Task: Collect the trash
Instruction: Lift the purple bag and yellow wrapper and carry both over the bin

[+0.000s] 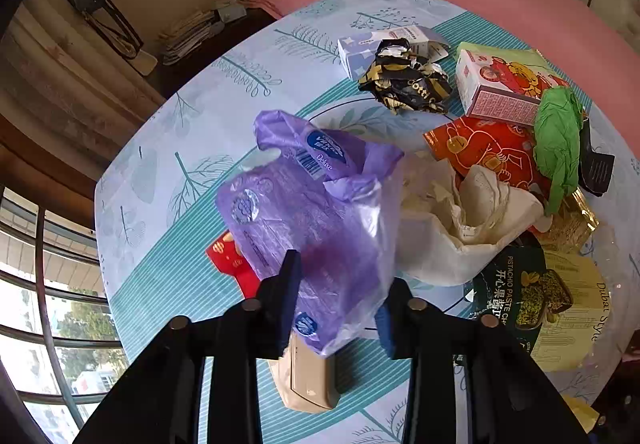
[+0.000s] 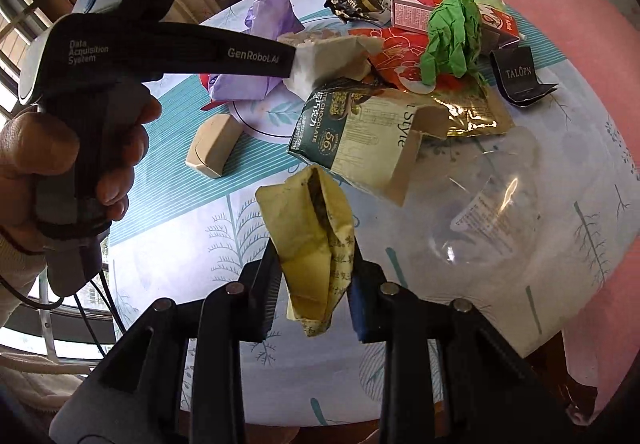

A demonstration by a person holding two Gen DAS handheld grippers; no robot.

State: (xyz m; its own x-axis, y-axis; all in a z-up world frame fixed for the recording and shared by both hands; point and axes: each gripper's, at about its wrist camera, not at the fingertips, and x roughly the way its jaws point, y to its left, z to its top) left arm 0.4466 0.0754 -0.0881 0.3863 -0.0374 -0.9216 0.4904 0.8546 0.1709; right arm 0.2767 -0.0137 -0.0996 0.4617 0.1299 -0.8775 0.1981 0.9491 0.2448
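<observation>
L gripper pinches the purple plastic bag above the table, R gripper clamps a yellow wrapper at near edge; keep both grips firm w/ bag mouth open, then feed wrapper in.

Chocolate pouch behind wrapper, box left.
</observation>
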